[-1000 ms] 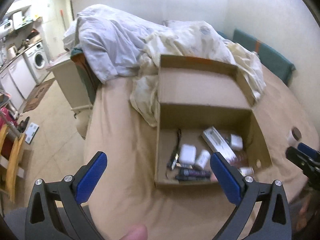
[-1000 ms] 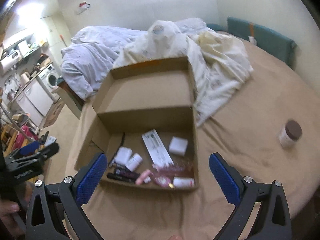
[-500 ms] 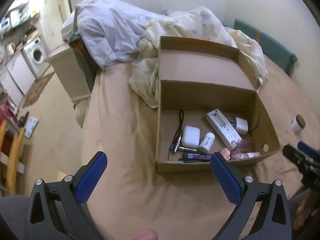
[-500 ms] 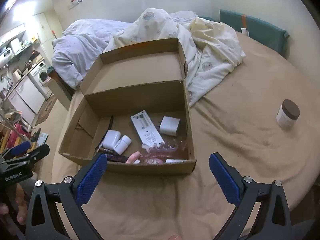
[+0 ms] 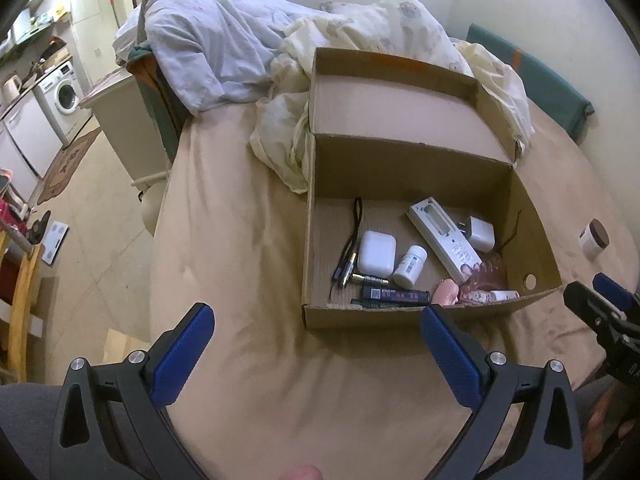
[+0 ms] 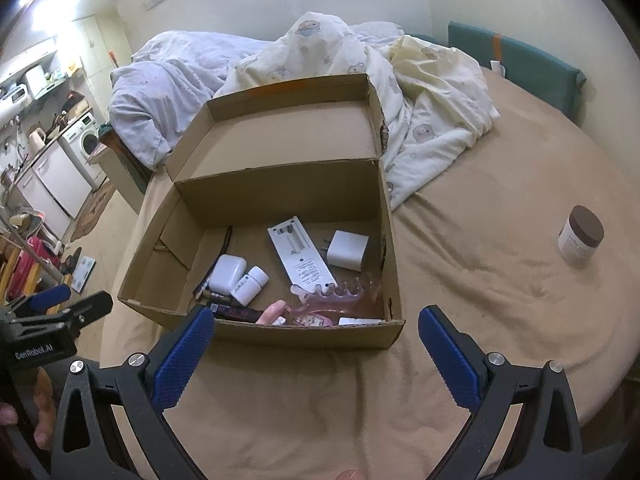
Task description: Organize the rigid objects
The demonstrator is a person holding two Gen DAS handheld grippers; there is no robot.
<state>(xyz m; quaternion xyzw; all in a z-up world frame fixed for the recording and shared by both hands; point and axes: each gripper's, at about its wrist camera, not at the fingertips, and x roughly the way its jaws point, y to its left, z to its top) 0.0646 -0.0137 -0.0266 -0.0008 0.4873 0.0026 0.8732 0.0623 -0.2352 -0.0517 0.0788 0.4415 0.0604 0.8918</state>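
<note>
Cardboard box point(image 6: 280, 336) on the tan bedspread point(image 6: 480, 300), lid flap thrown back, already loaded — white remote point(image 6: 302, 256), wall charger point(image 6: 347, 250), earbud case point(image 6: 227, 272), small pill bottle point(image 6: 251, 280), dark tubes and a pink clear comb-like piece point(image 6: 340, 294) along the near wall. Mostly done, by the look of it; one brown-lidded jar point(image 6: 581, 238) left standing well apart to the right. Left gripper point(image 5: 316, 334) and right gripper point(image 6: 314, 338) both spread wide, empty, hovering just short of the box's near wall. Contents loose and jumbled, not lined up.
</note>
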